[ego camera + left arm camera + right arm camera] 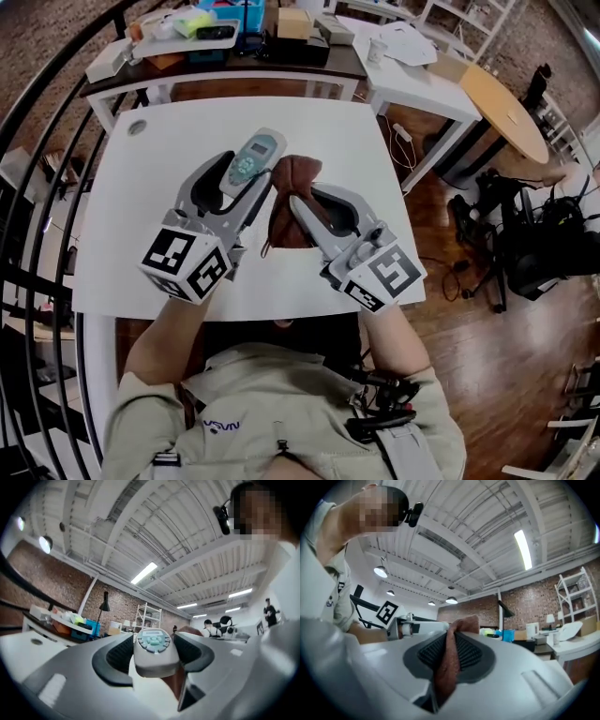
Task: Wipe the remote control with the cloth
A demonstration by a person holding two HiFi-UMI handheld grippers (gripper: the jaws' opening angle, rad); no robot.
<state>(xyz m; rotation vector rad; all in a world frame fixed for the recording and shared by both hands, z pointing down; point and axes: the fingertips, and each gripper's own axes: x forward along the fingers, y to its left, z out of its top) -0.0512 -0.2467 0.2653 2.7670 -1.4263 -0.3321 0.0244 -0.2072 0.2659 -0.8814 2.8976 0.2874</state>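
A grey remote control (253, 159) with teal buttons is held up over the white table (169, 159), and my left gripper (246, 184) is shut on its sides. In the left gripper view the remote control (153, 649) fills the gap between the black pads (118, 654), button face up. A brown cloth (291, 197) is bunched beside the remote's right edge, with my right gripper (302, 192) shut on it. In the right gripper view the cloth (451, 660) is pinched as a thin fold between the ribbed pads (471, 654), and my left gripper (410, 626) shows at the left. Whether cloth and remote touch is unclear.
A dark desk (234, 58) with a blue bin and boxes stands beyond the table. A white side table (412, 70) and a round wooden table (506, 108) are at the right, with black stands (525, 234) on the wood floor. A black railing (37, 187) curves along the left.
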